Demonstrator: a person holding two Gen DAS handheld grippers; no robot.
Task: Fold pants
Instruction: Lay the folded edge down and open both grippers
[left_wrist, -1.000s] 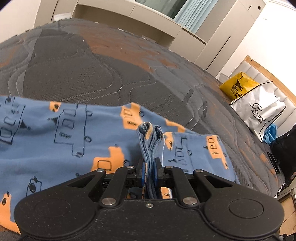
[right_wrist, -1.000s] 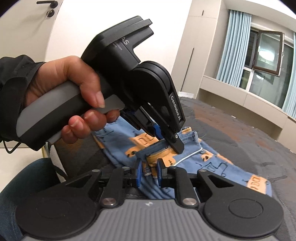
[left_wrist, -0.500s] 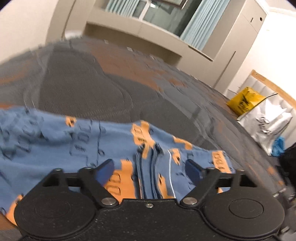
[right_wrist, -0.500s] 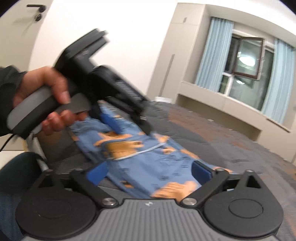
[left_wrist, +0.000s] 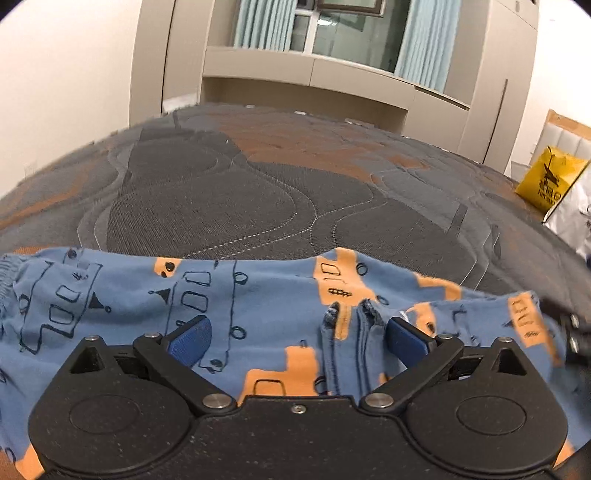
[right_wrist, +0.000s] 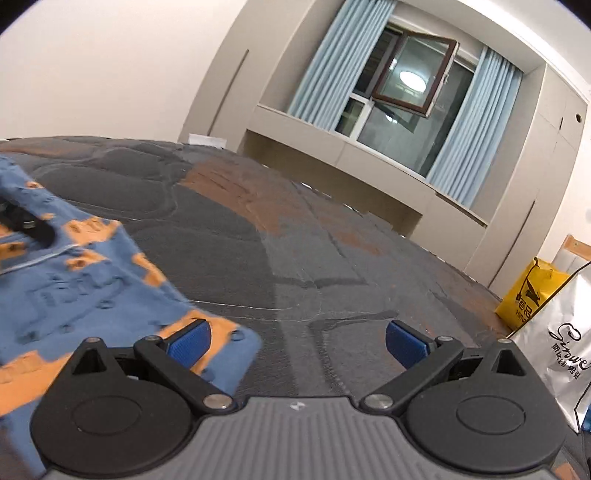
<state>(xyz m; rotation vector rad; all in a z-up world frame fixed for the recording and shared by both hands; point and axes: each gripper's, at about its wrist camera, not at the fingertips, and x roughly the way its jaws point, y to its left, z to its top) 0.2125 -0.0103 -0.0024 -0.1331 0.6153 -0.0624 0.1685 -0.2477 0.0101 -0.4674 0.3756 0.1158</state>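
Left gripper (left_wrist: 297, 338) jaws opening, blue pads spread wide, nothing clamped. The pants (left_wrist: 258, 306), blue with orange and black truck print, lie flat across the near part of the bed (left_wrist: 258, 192). A bunched ridge of fabric edges stands up between the left pads, closer to the right-hand pad (left_wrist: 404, 341); can't tell if it touches that pad, and it is clear of the other. Right gripper (right_wrist: 297, 339) jaws fully apart, nothing between them, just bare quilted bed cover (right_wrist: 295, 258) ahead. In the right wrist view the pants (right_wrist: 92, 280) sit off to the left, with one corner under the left-hand pad (right_wrist: 188, 341); no squeeze on it. A dark piece of the other gripper shows at the far left edge on the fabric, blurred. Yellow bag (right_wrist: 532, 295) and silver bag (right_wrist: 561, 339) stand beside the bed on the right. Window (right_wrist: 410, 85) with light blue curtains behind.
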